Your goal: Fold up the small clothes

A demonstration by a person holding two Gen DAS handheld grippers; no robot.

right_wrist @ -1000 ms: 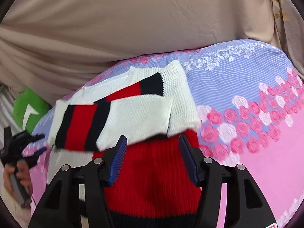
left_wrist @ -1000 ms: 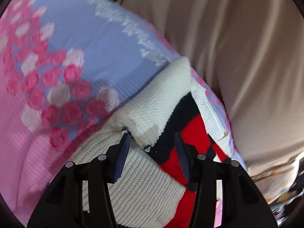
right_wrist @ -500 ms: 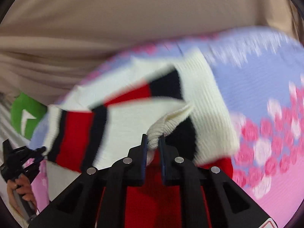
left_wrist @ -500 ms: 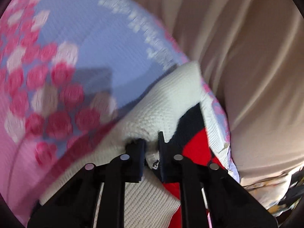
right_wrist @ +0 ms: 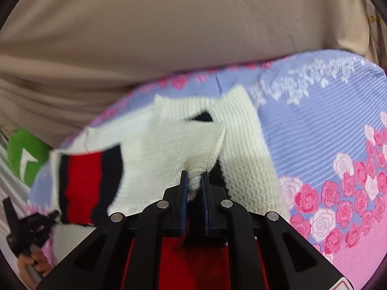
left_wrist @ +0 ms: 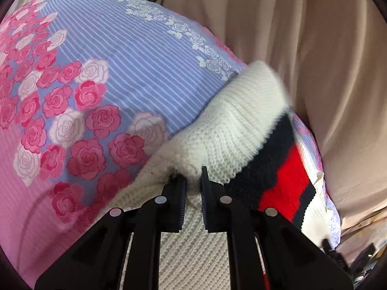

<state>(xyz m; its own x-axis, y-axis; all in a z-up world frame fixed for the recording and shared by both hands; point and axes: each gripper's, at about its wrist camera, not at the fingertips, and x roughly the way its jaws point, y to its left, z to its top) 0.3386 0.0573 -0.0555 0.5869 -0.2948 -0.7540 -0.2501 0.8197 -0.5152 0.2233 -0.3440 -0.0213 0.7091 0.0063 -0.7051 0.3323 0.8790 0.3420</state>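
We have both grippers clenched on the sweater (right_wrist: 169,145). Left gripper (left_wrist: 193,181) pinches a bunched white knit fold near the shoulder; right gripper (right_wrist: 193,178) pinches a gathered white edge on the other side, with red knit directly under its fingers.

Sweater lies on the bedsheet (left_wrist: 121,72), partly folded. One striped sleeve (right_wrist: 82,181) is laid across the body and looks lifted and blurred at its cuff end. In the left view the other side's navy and red bands (left_wrist: 283,176) run off toward the bed edge.

Handling, our read: chunky knit, soft and light, no stiffness. It will sag and stretch between the two pinch points, so we should move both together and keep tension even. Grippy texture, so slip is unlikely; snagging loops on finger edges is the likelier risk. Best holds are the thick folded edges or ribbed hems, not a single layer.

Around: beige curtain (right_wrist: 169,36) hangs close behind the bed, near the sweater's far edge. Green cushion (right_wrist: 24,157) sits at the left end. The left gripper and its hand (right_wrist: 26,263) show low left in the right view, just beside the sleeve cuff. Nothing sits on the sweater; curtain is the only thing close enough to catch.
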